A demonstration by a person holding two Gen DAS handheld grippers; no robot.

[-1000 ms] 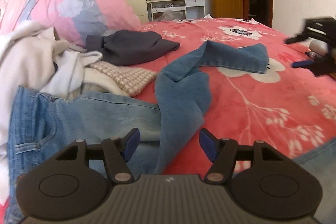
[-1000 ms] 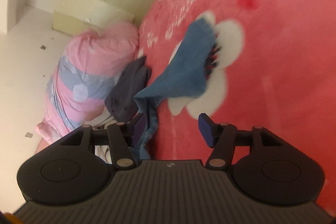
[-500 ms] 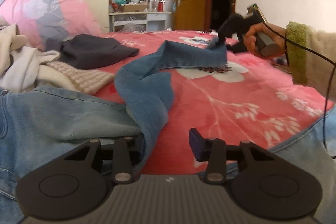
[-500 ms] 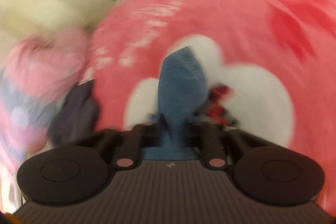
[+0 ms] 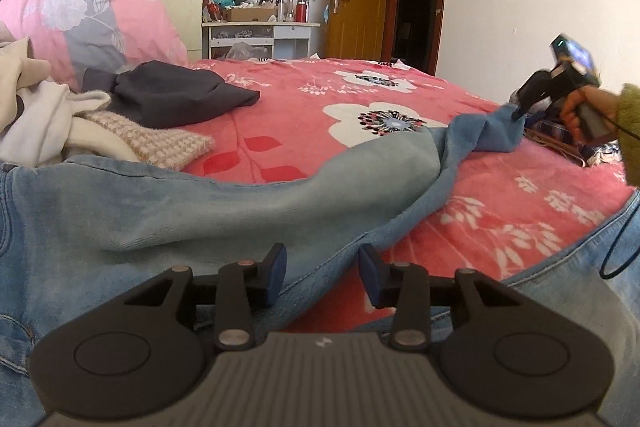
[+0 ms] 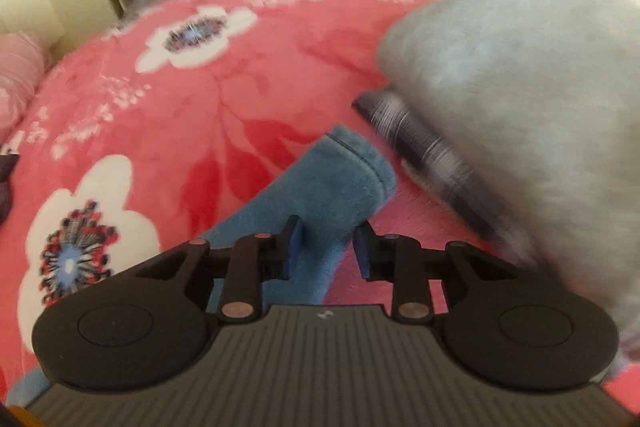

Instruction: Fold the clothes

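From the left wrist view, the left hand-held gripper (image 5: pixel 322 273) sits low over a pair of blue jeans (image 5: pixel 200 211) spread on the bed (image 5: pixel 304 107), which carries a pink floral blanket; its blue pads stand apart, with denim lying between and under them, not pinched. One jeans leg (image 5: pixel 476 135) stretches away to the right, where the right hand-held gripper (image 5: pixel 520 107), held in a person's hand (image 5: pixel 580 111), meets its end. On the left lie a dark grey garment (image 5: pixel 180 99), a beige knit (image 5: pixel 156 143) and a pink and grey quilt (image 5: pixel 80 11). From the right wrist view, which is blurred, the right hand-held gripper (image 6: pixel 326 247) has its jaws opening, the cuff of the jeans leg (image 6: pixel 332 187) lying between the pads without being pressed. A pale grey fluffy item (image 6: pixel 520 99) and a dark plaid cloth (image 6: pixel 420 143) lie just to the right.
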